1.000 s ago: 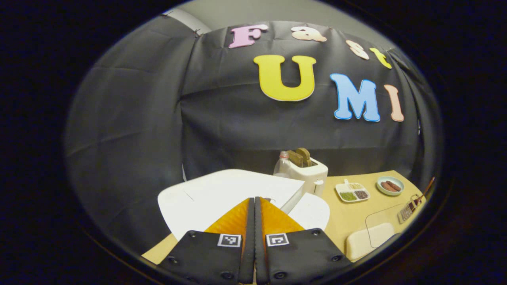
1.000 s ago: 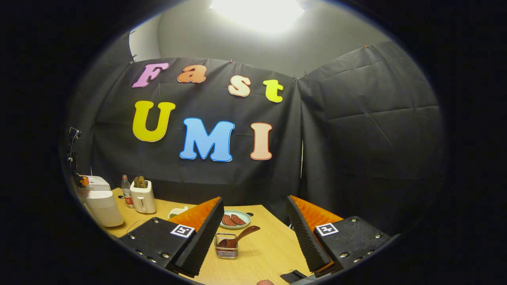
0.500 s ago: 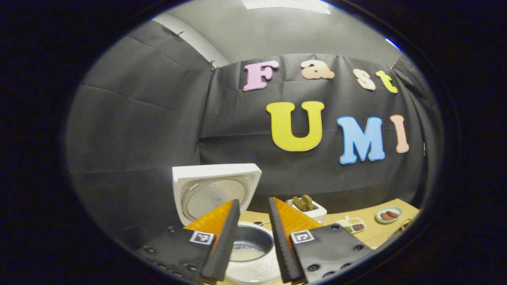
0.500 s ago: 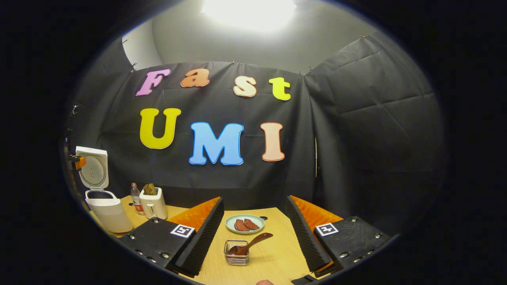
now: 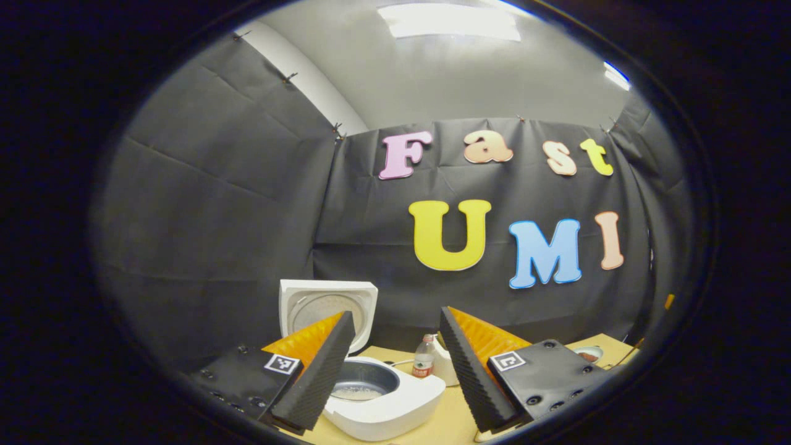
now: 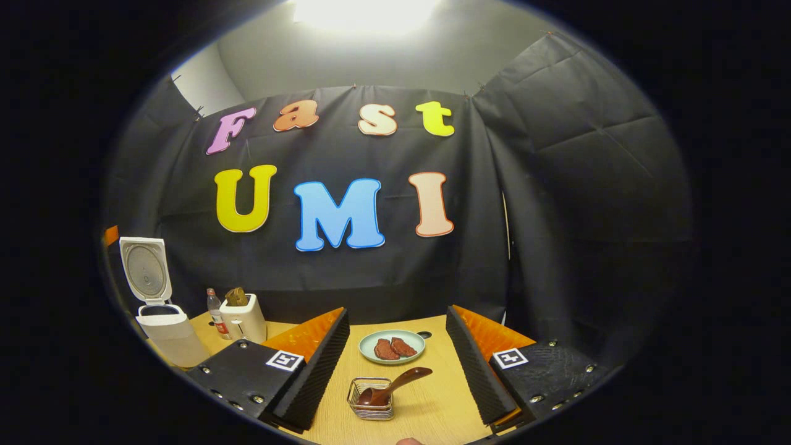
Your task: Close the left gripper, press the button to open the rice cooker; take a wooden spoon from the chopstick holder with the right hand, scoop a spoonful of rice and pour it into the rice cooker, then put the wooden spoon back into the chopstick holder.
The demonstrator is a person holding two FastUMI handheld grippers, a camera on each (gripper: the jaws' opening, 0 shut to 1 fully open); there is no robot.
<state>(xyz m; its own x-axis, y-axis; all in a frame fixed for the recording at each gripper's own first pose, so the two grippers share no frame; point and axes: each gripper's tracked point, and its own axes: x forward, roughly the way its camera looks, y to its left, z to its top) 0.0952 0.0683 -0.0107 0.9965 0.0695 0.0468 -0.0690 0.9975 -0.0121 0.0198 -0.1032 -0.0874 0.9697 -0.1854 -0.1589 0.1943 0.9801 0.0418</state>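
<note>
The white rice cooker point(image 5: 383, 405) stands with its lid point(image 5: 326, 306) swung up; its inner pot point(image 5: 361, 386) holds a little rice. My left gripper point(image 5: 392, 371) is open just in front of and above the cooker, holding nothing. In the right gripper view the same cooker point(image 6: 165, 330) sits at the far left, lid raised. A dark wooden spoon point(image 6: 395, 386) leans in a small wire chopstick holder point(image 6: 371, 400) on the table. My right gripper point(image 6: 395, 364) is open, with the holder and spoon between and ahead of its fingers, apart from them.
A white toaster point(image 6: 243, 316) with bread and a bottle point(image 6: 215, 306) stand beside the cooker. A pale green plate point(image 6: 391, 346) with dark food lies behind the holder. The wooden table point(image 6: 426, 408) ends at the black booth wall.
The cooker lid sprang from closed to upright. My left gripper opened from shut and pulled back and up. My right gripper drifted slightly toward the wire holder.
</note>
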